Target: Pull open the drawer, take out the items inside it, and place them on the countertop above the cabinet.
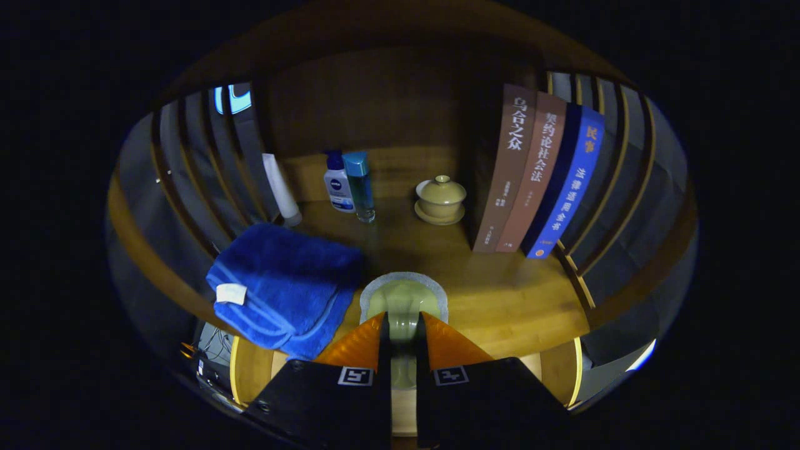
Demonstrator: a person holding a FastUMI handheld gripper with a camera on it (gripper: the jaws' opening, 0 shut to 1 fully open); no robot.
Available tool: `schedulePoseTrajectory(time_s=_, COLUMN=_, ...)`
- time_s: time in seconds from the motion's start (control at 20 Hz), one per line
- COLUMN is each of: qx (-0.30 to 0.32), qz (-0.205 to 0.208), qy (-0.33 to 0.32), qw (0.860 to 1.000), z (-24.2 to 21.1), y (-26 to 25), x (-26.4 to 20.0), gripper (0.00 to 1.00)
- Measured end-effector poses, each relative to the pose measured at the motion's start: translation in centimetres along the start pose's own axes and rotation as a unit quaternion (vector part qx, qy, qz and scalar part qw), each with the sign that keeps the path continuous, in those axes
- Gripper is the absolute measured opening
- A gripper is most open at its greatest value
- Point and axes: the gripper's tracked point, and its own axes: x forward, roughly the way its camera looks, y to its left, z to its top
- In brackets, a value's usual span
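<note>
Gripper view: the tool (pixel 403 328) is closed down to a narrow gap, and both fingers press on the near rim of a pale green saucer (pixel 404 299), which lies flat on the wooden tabletop (pixel 506 294). The saucer has a grey outer ring; its near part runs between the fingers and out of sight.

All further positions are given from the saucer. Just to its left, touching or nearly touching it, lies a folded blue towel (pixel 284 284) with a small white tag, one corner hanging over the tabletop's front edge. Beyond the saucer and slightly right stands a yellowish lidded cup (pixel 440 199) on its own dish. Beyond and left stand a white bottle with a blue cap (pixel 338 182) and, just beside it, a clear teal bottle (pixel 360 185); further left a white tube (pixel 281 187) leans against the slatted side. Beyond and right, three books (pixel 537 172) stand upright, spines outward, with printed Chinese titles; two are brown, one blue.
</note>
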Motion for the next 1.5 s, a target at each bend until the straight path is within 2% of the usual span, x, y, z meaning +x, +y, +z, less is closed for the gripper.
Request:
schedulePoseTrajectory(time_s=0.2, qx=-0.001, qz=-0.008, qy=0.028, qw=1.0, z=1.8, y=0.1, x=3.9, gripper=0.2)
schedulePoseTrajectory(time_s=0.45, qx=0.003, qz=-0.019, qy=0.066, qw=0.998, z=1.3, y=-0.2, x=6.3, gripper=0.2)
schedulePoseTrajectory(time_s=0.55, qx=0.005, qz=-0.013, qy=0.058, qw=0.998, z=1.8, y=0.1, x=6.3, gripper=0.28)
schedulePoseTrajectory(time_s=0.75, qx=0.002, qz=-0.007, qy=0.055, qw=0.998, z=1.8, y=0.5, x=6.0, gripper=0.94)
schedulePoseTrajectory(time_s=0.8, qx=0.001, qz=-0.01, qy=0.056, qw=0.998, z=1.8, y=0.3, x=5.7, gripper=0.95)
schedulePoseTrajectory(time_s=0.85, qx=0.001, qz=-0.008, qy=0.054, qw=0.999, z=1.7, y=0.5, x=5.9, gripper=1.0)
schedulePoseTrajectory(time_s=1.15, qx=0.018, qz=0.005, qy=0.028, qw=0.999, z=1.8, y=0.8, x=3.5, gripper=1.0)
schedulePoseTrajectory(time_s=1.5, qx=0.034, qz=0.02, qy=-0.034, qw=0.999, z=-0.9, y=0.6, x=-3.2, gripper=1.0)
